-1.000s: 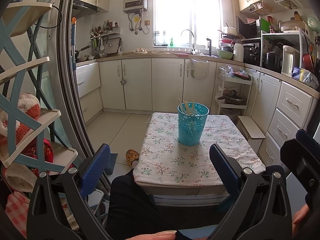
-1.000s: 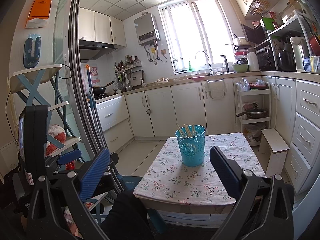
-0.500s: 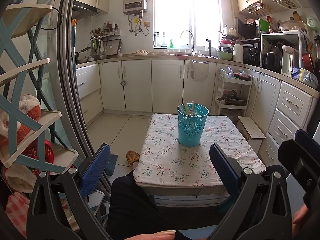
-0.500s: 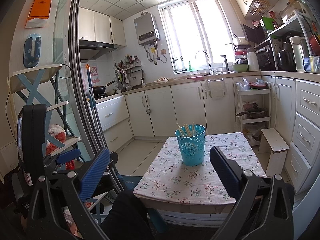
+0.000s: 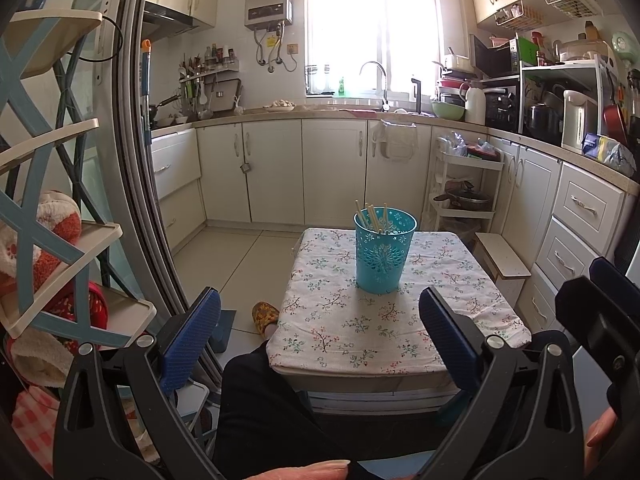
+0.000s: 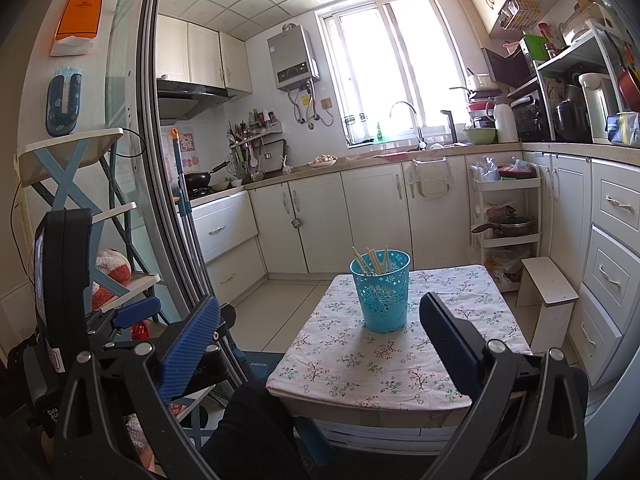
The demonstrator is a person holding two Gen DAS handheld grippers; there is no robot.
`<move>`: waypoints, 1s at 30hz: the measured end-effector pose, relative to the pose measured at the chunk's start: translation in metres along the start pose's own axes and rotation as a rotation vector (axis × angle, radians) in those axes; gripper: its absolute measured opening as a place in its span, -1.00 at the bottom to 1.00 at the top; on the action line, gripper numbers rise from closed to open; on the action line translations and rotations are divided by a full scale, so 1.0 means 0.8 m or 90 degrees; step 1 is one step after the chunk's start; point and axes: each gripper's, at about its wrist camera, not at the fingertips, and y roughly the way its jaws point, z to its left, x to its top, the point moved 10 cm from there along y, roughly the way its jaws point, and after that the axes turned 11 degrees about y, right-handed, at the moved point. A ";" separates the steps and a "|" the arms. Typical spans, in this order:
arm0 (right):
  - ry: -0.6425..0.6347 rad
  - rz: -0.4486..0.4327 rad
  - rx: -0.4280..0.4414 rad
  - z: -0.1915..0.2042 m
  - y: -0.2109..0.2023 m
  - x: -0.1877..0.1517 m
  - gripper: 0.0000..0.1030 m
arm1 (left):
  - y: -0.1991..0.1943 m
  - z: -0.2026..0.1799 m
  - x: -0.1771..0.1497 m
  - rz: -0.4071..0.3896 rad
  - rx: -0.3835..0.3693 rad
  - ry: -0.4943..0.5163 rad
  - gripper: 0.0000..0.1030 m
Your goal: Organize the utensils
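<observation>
A turquoise perforated holder (image 5: 384, 252) (image 6: 382, 290) stands upright on a small table with a floral cloth (image 5: 340, 320) (image 6: 360, 360). Several pale chopsticks (image 5: 372, 216) (image 6: 370, 259) stick out of it. My left gripper (image 5: 320, 320) is open, held back from the table's near edge, nothing between its blue pads. My right gripper (image 6: 320, 322) is open too, a little higher and also short of the table. In the right wrist view the left gripper's body appears at the left edge; in the left wrist view the right gripper's finger shows at the far right.
A person's dark-clad leg (image 5: 260, 408) sits against the table's near edge, a slipper (image 5: 265, 314) on the floor. A blue-and-cream shelf rack (image 5: 52, 208) and sliding door frame (image 5: 132, 160) stand left. Cabinets with drawers (image 5: 576, 216), a white cart (image 5: 464, 192) and a small stool (image 5: 502, 260) flank the right.
The left wrist view has shifted very slightly; the right wrist view is nearly steady. Both grippers stay open and the holder has not moved.
</observation>
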 end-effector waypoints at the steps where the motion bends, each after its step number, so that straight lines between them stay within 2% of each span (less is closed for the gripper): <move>1: 0.000 0.000 0.000 0.000 0.000 0.000 0.86 | 0.000 0.000 0.000 0.000 0.000 0.000 0.85; 30: 0.000 -0.001 -0.001 0.002 0.001 -0.001 0.86 | -0.002 -0.002 0.000 -0.002 0.001 0.001 0.85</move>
